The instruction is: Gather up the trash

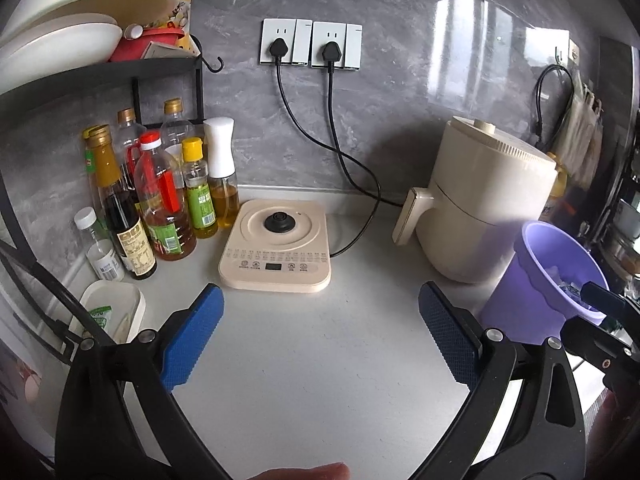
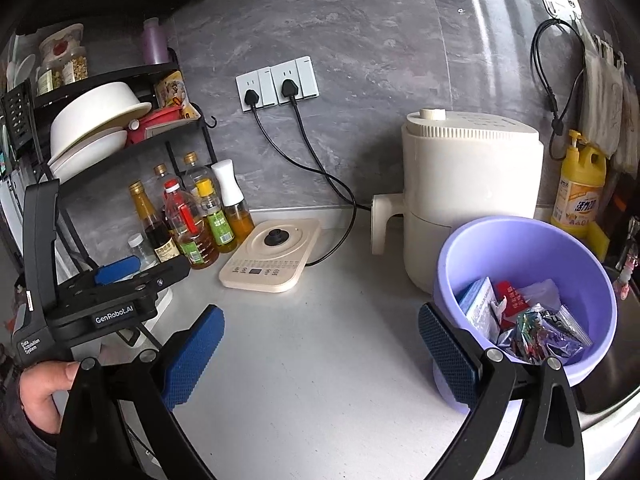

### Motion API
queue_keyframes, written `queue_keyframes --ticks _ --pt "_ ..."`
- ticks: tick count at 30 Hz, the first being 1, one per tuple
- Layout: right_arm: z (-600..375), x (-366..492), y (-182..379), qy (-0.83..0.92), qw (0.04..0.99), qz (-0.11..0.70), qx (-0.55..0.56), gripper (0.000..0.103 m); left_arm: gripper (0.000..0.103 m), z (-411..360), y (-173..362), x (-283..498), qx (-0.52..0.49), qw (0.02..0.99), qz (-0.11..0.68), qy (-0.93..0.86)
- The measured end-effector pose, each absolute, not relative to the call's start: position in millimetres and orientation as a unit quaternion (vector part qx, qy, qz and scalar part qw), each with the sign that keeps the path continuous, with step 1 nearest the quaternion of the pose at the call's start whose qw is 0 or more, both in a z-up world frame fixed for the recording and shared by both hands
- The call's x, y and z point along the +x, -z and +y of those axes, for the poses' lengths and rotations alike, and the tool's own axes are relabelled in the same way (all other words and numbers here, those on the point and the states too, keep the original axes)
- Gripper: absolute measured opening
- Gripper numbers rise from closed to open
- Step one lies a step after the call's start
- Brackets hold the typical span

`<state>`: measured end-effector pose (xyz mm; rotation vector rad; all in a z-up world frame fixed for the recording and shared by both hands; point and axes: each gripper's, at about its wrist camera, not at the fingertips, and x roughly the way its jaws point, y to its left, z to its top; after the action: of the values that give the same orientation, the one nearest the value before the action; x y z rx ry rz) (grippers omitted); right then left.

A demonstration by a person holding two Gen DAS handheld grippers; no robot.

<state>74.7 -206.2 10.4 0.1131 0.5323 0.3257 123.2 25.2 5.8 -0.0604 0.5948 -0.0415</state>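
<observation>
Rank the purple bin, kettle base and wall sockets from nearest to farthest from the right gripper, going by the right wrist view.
1. Purple bin: beside the right gripper's right finger, holding wrappers.
2. Kettle base: ahead and slightly left, mid-counter.
3. Wall sockets: farthest, on the back wall above the base.

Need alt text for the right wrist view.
A purple bin holding wrappers stands on a pale counter beside the open, empty right gripper. Behind: a cream appliance, kettle base, bottles.
</observation>
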Motion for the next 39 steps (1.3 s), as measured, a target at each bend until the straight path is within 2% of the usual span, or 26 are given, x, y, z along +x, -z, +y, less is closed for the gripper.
queue_keyframes --ticks 39 --pt "-219 74 -24 -0.155 0.952 0.253 0.074 0.095 0.097 9 -25 122 -0.029 0.958 0.283 0.03"
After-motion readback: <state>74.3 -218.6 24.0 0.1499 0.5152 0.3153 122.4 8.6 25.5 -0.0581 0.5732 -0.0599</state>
